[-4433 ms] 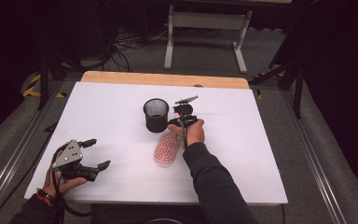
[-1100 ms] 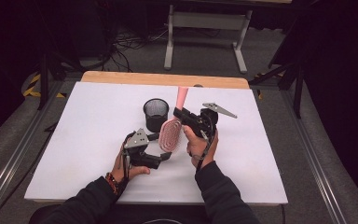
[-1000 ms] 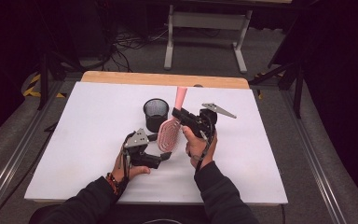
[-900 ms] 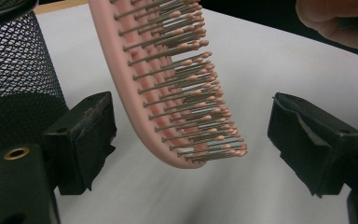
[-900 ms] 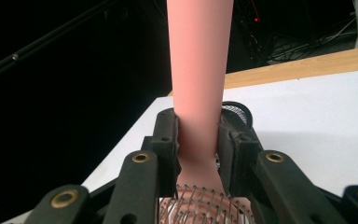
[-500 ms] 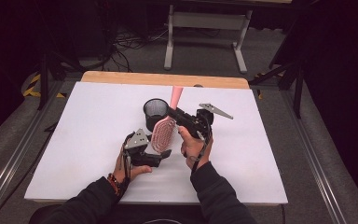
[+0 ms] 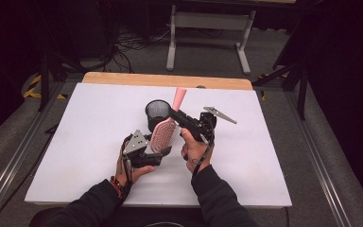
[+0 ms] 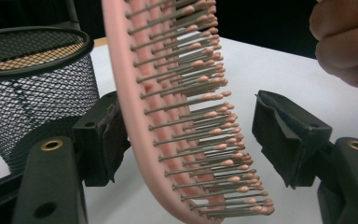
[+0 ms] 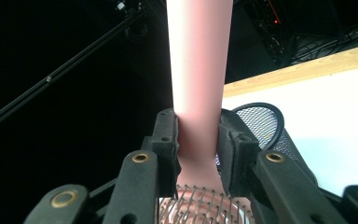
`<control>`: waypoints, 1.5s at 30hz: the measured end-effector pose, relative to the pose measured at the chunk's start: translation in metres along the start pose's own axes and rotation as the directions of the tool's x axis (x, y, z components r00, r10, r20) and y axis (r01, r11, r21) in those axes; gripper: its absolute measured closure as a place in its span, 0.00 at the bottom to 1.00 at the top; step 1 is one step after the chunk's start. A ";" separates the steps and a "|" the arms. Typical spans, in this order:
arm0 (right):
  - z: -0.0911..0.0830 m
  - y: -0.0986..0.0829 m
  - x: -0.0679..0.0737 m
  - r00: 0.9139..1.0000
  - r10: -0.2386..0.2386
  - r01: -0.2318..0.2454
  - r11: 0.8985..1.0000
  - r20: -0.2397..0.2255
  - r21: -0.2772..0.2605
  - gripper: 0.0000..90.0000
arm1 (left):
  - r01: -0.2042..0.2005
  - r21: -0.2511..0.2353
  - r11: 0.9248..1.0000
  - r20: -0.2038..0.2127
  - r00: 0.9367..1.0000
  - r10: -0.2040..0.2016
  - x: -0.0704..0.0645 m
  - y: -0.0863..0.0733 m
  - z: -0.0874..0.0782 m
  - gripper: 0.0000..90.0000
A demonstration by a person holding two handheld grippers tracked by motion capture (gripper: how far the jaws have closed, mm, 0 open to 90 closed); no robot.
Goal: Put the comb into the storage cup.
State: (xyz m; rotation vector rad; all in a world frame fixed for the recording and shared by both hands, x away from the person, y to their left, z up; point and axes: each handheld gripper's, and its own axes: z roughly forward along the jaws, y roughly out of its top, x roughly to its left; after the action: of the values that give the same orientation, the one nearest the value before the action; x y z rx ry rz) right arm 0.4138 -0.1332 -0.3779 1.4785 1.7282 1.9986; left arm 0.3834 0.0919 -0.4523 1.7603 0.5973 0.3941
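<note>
Over the white bench [image 7: 75, 142], in the high view, I saw the right tongs [image 7: 176, 113] holding the pink hairbrush [image 7: 163, 132] aloft beside the mesh cup [image 7: 157, 111], its handle tilted up and away; the left tongs [image 7: 163, 152] sat at the brush head. In the left gripper view, those jaws stood apart, flanking the bristled head [image 8: 186, 116]. In the right gripper view, the jaws were clamped on the handle [image 9: 198, 70].

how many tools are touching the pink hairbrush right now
1 for certain: the right tool clamps the hairbrush handle. The left tool straddles its head, jaws open; contact unclear.
</note>
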 end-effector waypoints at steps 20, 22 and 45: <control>-0.001 -0.005 -0.004 0.995 0.094 -0.097 0.993 -0.038 -0.071 0.78 | 0.038 -0.062 0.997 -0.058 0.997 -0.042 -0.002 -0.002 0.000 0.39; -0.002 -0.004 -0.004 0.993 0.106 -0.110 0.990 -0.043 -0.086 0.78 | 0.036 -0.071 0.997 -0.065 0.997 -0.041 -0.002 -0.002 0.000 0.40; 0.002 -0.004 -0.003 0.981 0.168 -0.180 0.974 -0.095 -0.137 0.78 | 0.036 -0.161 0.986 -0.122 0.991 -0.056 -0.005 -0.001 -0.004 0.57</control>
State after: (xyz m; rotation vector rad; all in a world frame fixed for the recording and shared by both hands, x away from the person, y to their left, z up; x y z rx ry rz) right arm 0.4148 -0.1326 -0.3834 1.5682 1.4900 2.2493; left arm 0.3768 0.0917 -0.4520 1.5753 0.6763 0.5096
